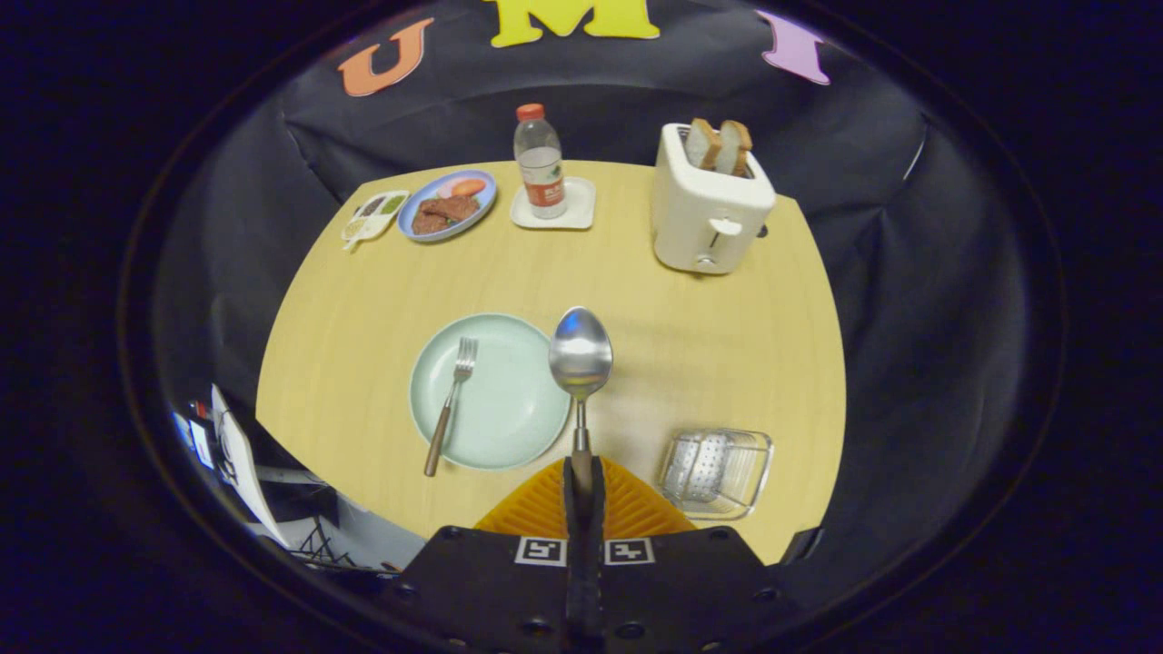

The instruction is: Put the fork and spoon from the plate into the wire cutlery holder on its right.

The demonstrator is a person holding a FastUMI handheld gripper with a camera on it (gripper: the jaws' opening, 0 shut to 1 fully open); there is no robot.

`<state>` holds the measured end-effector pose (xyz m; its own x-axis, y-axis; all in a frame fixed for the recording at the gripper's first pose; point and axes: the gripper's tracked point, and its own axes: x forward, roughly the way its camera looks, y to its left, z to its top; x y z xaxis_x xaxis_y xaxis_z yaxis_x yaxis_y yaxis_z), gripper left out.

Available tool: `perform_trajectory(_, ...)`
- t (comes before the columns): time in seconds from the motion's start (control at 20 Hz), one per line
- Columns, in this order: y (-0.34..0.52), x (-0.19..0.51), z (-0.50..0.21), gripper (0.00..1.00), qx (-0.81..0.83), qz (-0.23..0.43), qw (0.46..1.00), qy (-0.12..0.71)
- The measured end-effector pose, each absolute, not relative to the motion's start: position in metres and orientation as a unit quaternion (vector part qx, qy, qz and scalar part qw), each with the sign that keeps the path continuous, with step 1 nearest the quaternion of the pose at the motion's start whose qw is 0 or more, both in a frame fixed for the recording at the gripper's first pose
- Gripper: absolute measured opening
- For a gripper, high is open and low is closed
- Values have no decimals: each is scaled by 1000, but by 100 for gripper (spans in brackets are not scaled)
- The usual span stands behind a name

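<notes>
My gripper [581,477] is shut on the spoon's handle and holds the spoon [581,356] up above the table, bowl pointing away from me. The bowl hangs over the right rim of the pale green plate [509,427]. A fork [452,400] with a brown handle lies on the left half of that plate, tines away from me. The wire cutlery holder [716,470] stands on the table to the right of the plate and of my fingers, near the front edge.
At the back of the wooden table [709,345] stand a white toaster [709,213] with two bread slices, a water bottle [540,162] on a white coaster, a blue plate of food [448,205] and a small sauce tray [373,216].
</notes>
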<state>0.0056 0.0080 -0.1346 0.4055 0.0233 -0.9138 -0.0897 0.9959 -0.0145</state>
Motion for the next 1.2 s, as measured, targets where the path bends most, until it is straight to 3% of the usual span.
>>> perform_trajectory(0.5,-97,-49,-157,1,26,-23,778,628)
perform_trajectory(1.2,-107,-45,-191,4,92,-26,726,681)
